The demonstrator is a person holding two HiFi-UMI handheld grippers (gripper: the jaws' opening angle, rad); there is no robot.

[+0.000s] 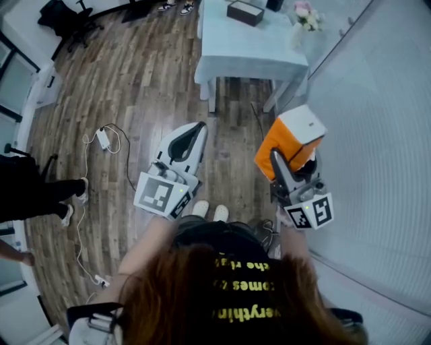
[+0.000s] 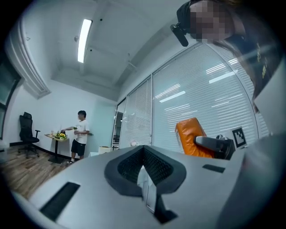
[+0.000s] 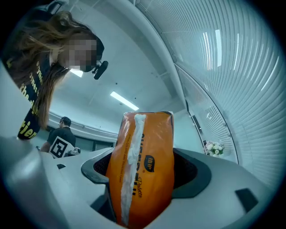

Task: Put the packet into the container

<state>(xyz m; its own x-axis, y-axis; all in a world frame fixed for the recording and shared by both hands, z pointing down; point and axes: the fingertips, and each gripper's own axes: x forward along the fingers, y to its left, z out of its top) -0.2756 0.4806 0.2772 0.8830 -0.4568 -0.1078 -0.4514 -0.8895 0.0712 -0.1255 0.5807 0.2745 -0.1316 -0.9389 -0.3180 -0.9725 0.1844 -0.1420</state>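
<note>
Nearest me, the right claw (image 1: pixel 286 165) is clamped on the orange packet (image 3: pixel 145 170). Its own view shows both pads pressing the packet's sides, with the packet standing up out of the jaws. The packet's long axis runs much the way the claw points, and in the head view its white end leans out to the right. The left claw (image 1: pixel 196 131) is beside it at about the same reach, its jaws together with nothing between them, so the right hand has the job. Below both is only the wooden floor (image 1: pixel 135 87), so the packet is in the air and not yet over anything. Further ahead, well apart from both claws, is the pale counter (image 1: pixel 256 50) with a dark open box (image 1: pixel 244 11) on its far part. I take that box for the container, though I cannot see inside it. It lies ahead and a little left of the packet, so I judge the coming move to be a long carry forward.
</note>
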